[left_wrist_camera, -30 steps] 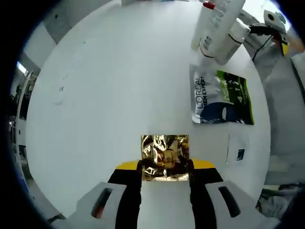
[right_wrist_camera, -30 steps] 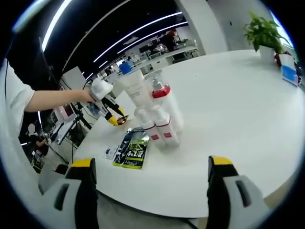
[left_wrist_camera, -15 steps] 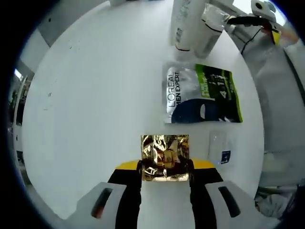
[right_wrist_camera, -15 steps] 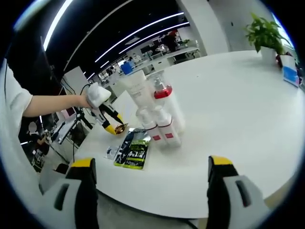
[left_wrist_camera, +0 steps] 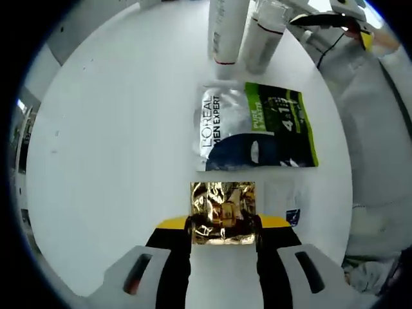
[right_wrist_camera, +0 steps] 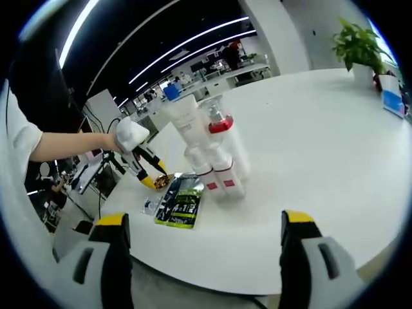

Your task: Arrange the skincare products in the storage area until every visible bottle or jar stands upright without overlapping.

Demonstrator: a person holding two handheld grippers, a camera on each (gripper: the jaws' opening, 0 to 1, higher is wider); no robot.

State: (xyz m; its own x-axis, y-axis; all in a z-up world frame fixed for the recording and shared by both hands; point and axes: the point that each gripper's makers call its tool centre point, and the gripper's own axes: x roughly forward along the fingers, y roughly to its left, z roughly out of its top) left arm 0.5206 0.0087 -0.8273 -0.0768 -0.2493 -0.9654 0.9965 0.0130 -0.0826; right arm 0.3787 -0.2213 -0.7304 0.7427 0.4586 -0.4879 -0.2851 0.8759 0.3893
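My left gripper [left_wrist_camera: 223, 224] is shut on a gold foil sachet [left_wrist_camera: 223, 207], held just above the white table [left_wrist_camera: 116, 129]. Right past it lies a flat green-and-silver L'Oreal sachet [left_wrist_camera: 254, 135], with a small clear sachet [left_wrist_camera: 288, 205] to its right. Two white bottles [left_wrist_camera: 225, 32] stand beyond. In the right gripper view, several bottles [right_wrist_camera: 212, 154] stand upright in a tight cluster: a tall tube, a red-capped pump bottle and two small red-labelled ones. The left gripper [right_wrist_camera: 151, 175] hangs beside the green sachet [right_wrist_camera: 180, 203]. My right gripper [right_wrist_camera: 203, 248] is open and holds nothing.
A person's arm and hand [right_wrist_camera: 77, 138] carry the left gripper in from the left. A potted plant [right_wrist_camera: 357, 42] and a blue box [right_wrist_camera: 391, 100] stand at the table's far right edge. The table [right_wrist_camera: 322, 148] is bare to the right of the bottles.
The left gripper has carried the gold sachet closer to the green sachet and the bottles, and lower toward the table. The right gripper has stayed still and open.
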